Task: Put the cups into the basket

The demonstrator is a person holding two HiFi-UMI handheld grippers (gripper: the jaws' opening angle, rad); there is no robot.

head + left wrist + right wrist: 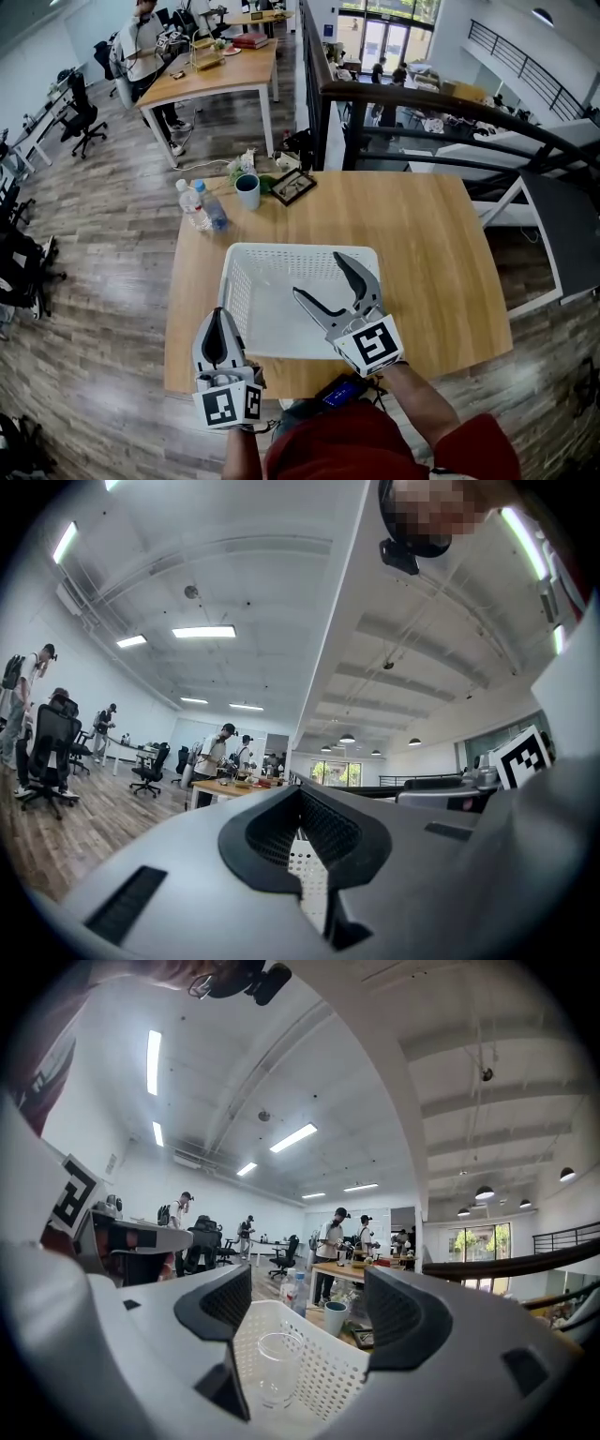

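While the right gripper point(317, 274) hangs over the white basket point(281, 247), its two jaws are wide apart and it grips nothing. The basket sits in the middle of the wooden table point(422, 244), a bit to the near side.

In the right gripper view, a clear cup point(277, 1368) stands upright inside the basket point(328, 1372). It shows in the space in front of the open right gripper point(305, 1321), closer to the left jaw. The jaws are not touching it. From the head view, I cannot make this cup out.

A blue-green cup point(247, 190) stands upright on the far side of the table, outside the basket. Just left of it are two water bottles point(200, 206). Just right of it lies a dark picture frame point(292, 186). The right gripper view shows the blue-green cup point(335, 1317) past the far wall of the basket.

The left gripper point(219, 319) is at the near left edge of the table, beside the near left corner of the basket. Its jaws are closed tip to tip, and it holds nothing. In the left gripper view, a bit of the basket point(309, 874) shows through the small gap behind the tips of the left gripper point(302, 803).
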